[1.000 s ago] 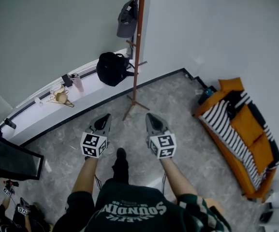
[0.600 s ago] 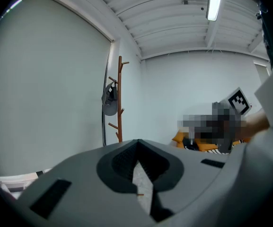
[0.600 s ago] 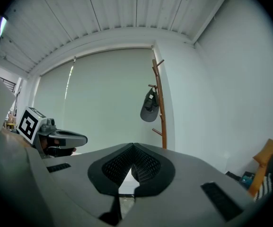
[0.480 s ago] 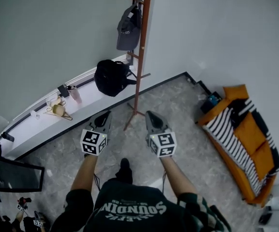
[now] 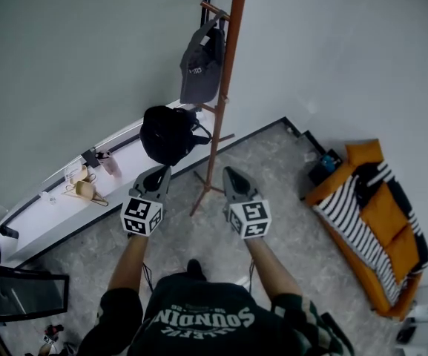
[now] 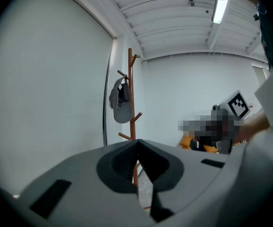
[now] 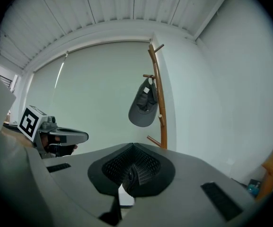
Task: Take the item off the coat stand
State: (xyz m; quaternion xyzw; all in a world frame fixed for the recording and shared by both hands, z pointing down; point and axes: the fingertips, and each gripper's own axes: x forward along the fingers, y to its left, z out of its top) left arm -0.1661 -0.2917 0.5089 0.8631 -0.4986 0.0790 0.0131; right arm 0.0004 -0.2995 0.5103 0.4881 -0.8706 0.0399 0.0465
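Looking down from the head view, I judge this the approach: left gripper [image 5: 159,172] and right gripper [image 5: 229,172], both closed and empty, face the coat stand [image 5: 214,147], grey cap [image 5: 201,65] on an upper peg, black bag [image 5: 168,133] lower, perhaps hooked too. Left gripper view, then right gripper view, show the cap well ahead; next, I open the jaws and reach up past the bag.

The coat stand [image 5: 221,95] rises ahead, between the left gripper [image 5: 155,175] and the right gripper [image 5: 233,176], with a cap [image 5: 201,64] high on its left side, a bag [image 5: 168,133] lower beside it, just ahead of the left gripper, and a sofa [image 5: 369,221] well to the right gripper's right.
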